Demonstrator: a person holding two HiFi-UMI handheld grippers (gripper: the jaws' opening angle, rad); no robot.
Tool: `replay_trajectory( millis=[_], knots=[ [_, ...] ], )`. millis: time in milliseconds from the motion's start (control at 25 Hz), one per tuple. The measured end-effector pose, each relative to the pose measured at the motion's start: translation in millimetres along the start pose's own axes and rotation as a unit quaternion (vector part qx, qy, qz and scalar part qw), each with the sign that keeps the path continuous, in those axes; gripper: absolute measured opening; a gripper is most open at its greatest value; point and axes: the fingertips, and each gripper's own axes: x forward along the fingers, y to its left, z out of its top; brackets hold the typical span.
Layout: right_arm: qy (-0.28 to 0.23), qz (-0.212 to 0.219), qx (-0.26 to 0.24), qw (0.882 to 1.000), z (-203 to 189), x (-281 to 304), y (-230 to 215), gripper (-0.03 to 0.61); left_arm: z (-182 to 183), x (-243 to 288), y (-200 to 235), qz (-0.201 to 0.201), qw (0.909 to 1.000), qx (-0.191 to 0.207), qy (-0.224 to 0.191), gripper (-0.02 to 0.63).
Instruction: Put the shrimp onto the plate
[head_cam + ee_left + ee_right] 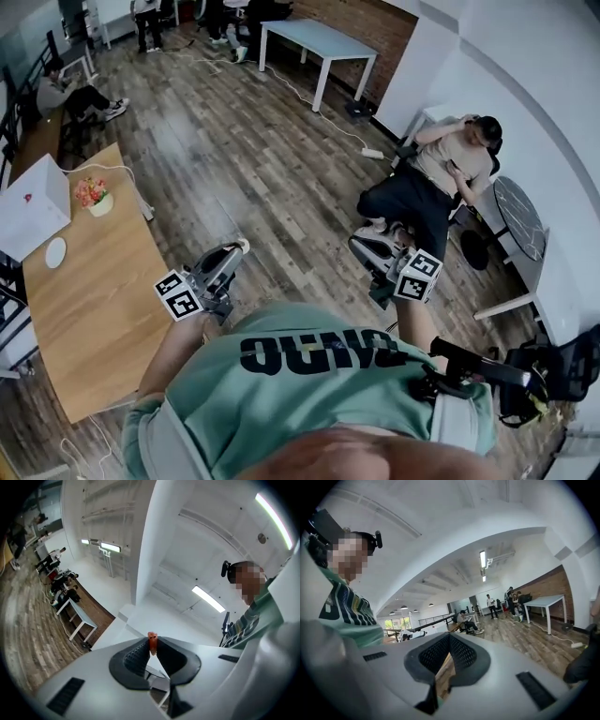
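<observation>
A small orange-red shrimp (152,641) is pinched between the tips of my left gripper (151,648), which points up toward the ceiling in the left gripper view. In the head view the left gripper (232,253) is held in front of the chest, above the floor and just right of the wooden table (98,319). A small white plate (55,252) lies on that table's far left part, well away from both grippers. My right gripper (449,637) is shut with nothing between its pads; in the head view the right gripper (364,247) hovers to the right over the floor.
On the table stand a white box (33,206) and a pot of flowers (94,195). A person sits on a chair (441,173) close to the right gripper. A white table (314,42) stands far back, and a cable (319,108) runs across the wooden floor.
</observation>
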Motion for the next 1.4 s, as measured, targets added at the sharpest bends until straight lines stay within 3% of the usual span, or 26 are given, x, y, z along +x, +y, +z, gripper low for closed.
replay_trajectory(
  millis=[200,440,560,720,840,1120,1240,1400],
  knots=[
    [0.008,0.080,0.010,0.997,3.2,44.5,-71.9,0.006,16.0,22.0,30.9,0.065,0.9966,0.043,-0.026,0.048],
    [0.014,0.164,-0.005,0.986,51.9,86.2,-174.7,0.006,28.1,91.6,70.1,0.136,0.9874,0.053,-0.062,0.048],
    [0.015,0.203,0.001,0.979,53.9,99.4,-222.6,0.006,21.6,128.1,87.0,0.169,0.9805,0.065,-0.076,0.048],
    [0.016,0.235,0.014,0.972,52.9,114.7,-277.9,0.006,6.7,177.2,105.4,0.193,0.9761,0.087,-0.050,0.048],
    [0.017,0.256,0.024,0.966,54.1,133.6,-299.1,0.006,10.9,185.7,125.8,0.225,0.9699,0.083,-0.045,0.048],
    [0.044,0.257,0.049,0.964,43.0,177.9,-326.0,0.006,28.3,187.5,169.4,0.235,0.9678,0.069,-0.059,0.048],
    [0.047,0.258,0.031,0.964,40.8,200.6,-324.0,0.006,34.3,176.8,197.3,0.224,0.9704,0.063,-0.064,0.048],
    [0.041,0.227,0.004,0.973,63.3,252.4,-324.0,0.006,80.0,154.1,247.3,0.196,0.9765,0.057,-0.070,0.048]
  ],
)
